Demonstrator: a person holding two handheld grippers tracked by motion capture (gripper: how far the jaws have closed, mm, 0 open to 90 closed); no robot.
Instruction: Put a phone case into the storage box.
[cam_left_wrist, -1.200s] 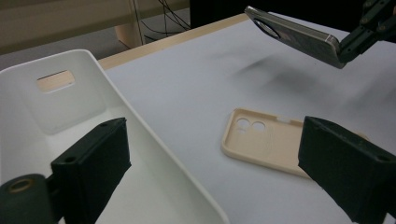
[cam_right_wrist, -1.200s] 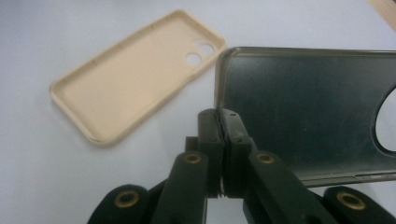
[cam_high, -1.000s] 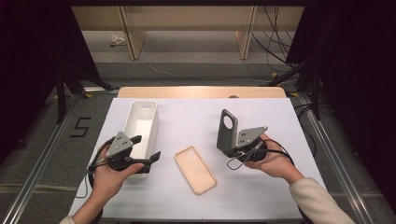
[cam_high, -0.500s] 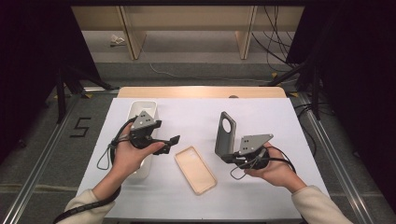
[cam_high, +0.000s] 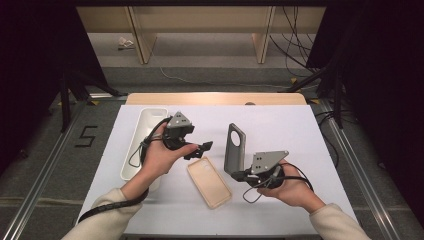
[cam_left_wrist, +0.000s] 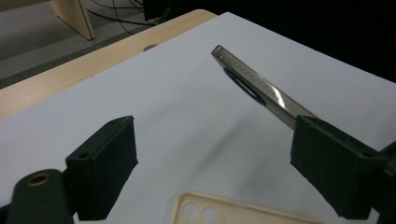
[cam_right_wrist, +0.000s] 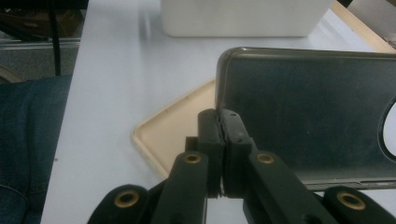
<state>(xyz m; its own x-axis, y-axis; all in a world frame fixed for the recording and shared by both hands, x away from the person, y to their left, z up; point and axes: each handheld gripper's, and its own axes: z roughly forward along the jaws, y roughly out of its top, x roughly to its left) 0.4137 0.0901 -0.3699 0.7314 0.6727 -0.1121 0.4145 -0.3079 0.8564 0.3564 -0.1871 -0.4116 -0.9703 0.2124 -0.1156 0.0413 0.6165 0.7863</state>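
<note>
The right tongs (cam_high: 239, 175) are clamped on the lower edge of a dark grey phone case (cam_high: 234, 148), pads pressed together over its rim, and they hold it upright above the tabletop (cam_high: 280, 125), right of the middle and toward the near edge. The case has a round camera opening near its top. In the right gripper view the case's inner face (cam_right_wrist: 303, 107) spreads from the pinched rim.

The left tongs (cam_high: 201, 148) stand wide apart with nothing between them, held above the tabletop left of the middle and pointing at the dark case; their jaws have just been closing a little. In the left gripper view the case (cam_left_wrist: 252, 84) appears edge-on beyond the pads.

A beige phone case (cam_high: 209, 181) lies flat, hollow side up, near the middle of the near edge, between the two hands. A white tray (cam_high: 145, 125) lies along the left edge.
</note>
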